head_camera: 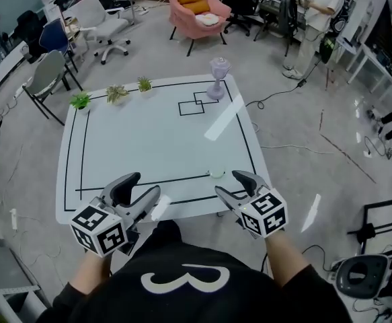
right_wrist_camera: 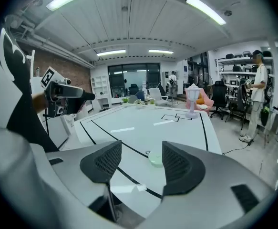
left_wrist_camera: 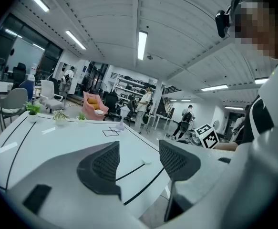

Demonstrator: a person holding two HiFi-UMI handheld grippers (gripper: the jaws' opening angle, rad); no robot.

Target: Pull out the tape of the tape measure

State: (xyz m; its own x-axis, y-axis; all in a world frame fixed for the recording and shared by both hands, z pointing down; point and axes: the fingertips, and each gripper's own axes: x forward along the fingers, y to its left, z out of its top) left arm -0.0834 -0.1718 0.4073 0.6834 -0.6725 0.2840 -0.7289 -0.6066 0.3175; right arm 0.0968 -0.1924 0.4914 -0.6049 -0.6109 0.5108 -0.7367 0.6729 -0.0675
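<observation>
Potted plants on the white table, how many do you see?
3, along the far edge of the table: a bright green plant at the left corner, a paler plant beside it, and a third plant further right. None looks hidden.

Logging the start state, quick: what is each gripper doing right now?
Left gripper: open, nothing between its jaws.
Right gripper: open and empty; the tape measure lies on the table just ahead of it.

The black shirt [head_camera: 182,308] is showing a white mark [head_camera: 185,279] shaped like a 3. The cubes on the left gripper [head_camera: 145,184] and right gripper [head_camera: 229,183] are carrying only black-and-white square markers. No other print is reading clearly.
</observation>
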